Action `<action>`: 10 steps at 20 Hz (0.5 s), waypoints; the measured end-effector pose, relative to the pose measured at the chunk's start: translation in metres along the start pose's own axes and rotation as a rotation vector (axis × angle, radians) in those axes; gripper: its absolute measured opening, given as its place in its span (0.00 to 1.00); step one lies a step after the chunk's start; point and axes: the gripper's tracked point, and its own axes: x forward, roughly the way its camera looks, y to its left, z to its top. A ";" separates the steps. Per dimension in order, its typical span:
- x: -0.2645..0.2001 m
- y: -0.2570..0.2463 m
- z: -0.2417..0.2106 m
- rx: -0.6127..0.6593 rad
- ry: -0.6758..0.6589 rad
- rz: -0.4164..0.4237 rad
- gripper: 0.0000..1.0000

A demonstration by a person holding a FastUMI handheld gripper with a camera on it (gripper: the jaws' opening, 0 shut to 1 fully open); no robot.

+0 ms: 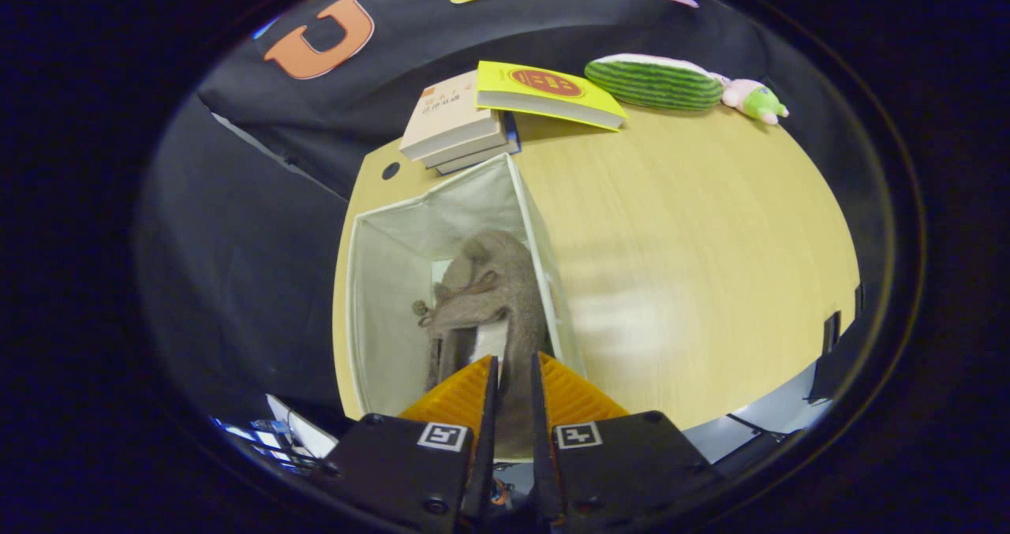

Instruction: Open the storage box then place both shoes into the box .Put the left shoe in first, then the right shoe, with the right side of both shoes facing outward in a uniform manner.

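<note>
Tool clamped on grey-brown shoe (laced) inside white box

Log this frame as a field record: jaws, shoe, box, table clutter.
gripper: jaws closed on the shoe's rear part
shoe: grey-brown, hanging inside the box, toe end away from the jaws
box: open, white fabric lining, near the table's edge
second shoe: cannot tell
table: light wood
books: stacked beyond the box, a yellow book beside them
plush toys: watermelon plush and small green-pink plush at the far edge
</note>
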 end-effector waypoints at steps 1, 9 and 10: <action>0.000 0.000 0.001 -0.002 -0.013 -0.001 0.32; -0.059 0.002 0.036 -0.107 -0.251 -0.039 0.85; -0.074 0.002 0.043 -0.107 -0.305 -0.038 0.87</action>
